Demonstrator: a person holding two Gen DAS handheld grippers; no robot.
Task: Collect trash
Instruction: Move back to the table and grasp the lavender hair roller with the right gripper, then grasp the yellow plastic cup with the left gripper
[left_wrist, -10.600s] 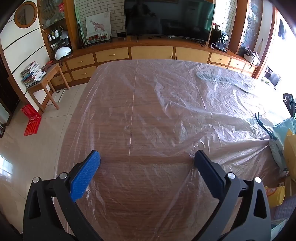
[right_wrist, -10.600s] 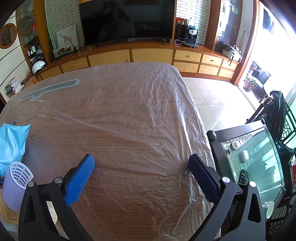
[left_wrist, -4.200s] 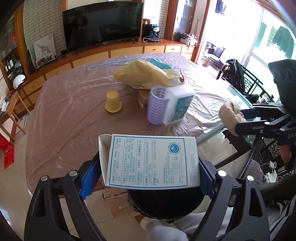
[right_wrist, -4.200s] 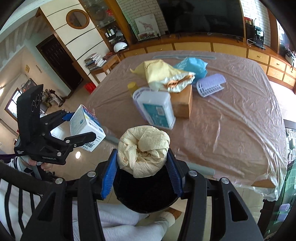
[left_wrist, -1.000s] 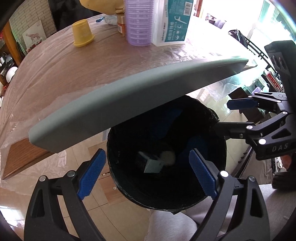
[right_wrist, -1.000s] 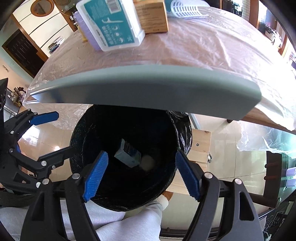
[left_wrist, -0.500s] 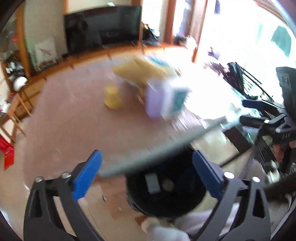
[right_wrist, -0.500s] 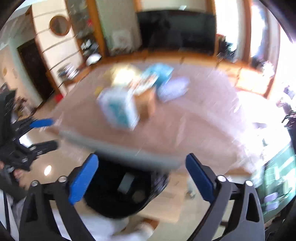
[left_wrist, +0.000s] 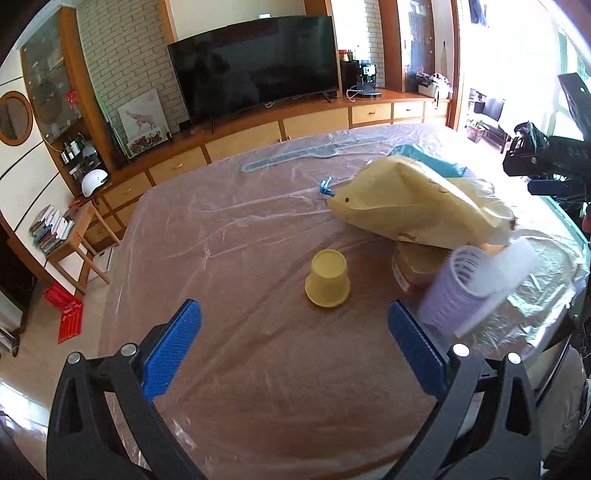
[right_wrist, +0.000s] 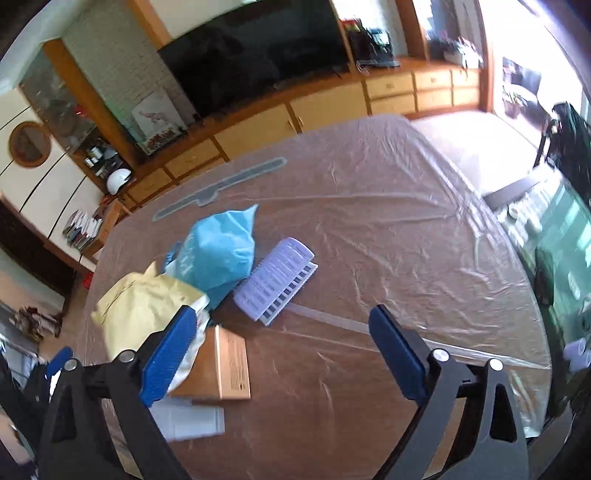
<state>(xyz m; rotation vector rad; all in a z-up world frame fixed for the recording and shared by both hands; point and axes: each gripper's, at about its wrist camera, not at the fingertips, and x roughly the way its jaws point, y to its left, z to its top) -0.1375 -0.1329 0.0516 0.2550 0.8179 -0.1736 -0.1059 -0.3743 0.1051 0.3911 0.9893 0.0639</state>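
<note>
Logging trash on plastic-covered table (left_wrist: 229, 236): we note yellow cup (left_wrist: 328, 277) upside down at centre of left view, yellow bag (left_wrist: 413, 206) at 2 o'clock from it, lilac basket (left_wrist: 458, 291) at 3 o'clock, blurred. Right view: blue bag (right_wrist: 221, 251) touching yellow bag's far side, lilac tray (right_wrist: 277, 281) just beside, cardboard box (right_wrist: 225, 363) at 7 o'clock. Left gripper (left_wrist: 295, 345) jaws spread, holding nothing. Right gripper (right_wrist: 284, 350) likewise.
</note>
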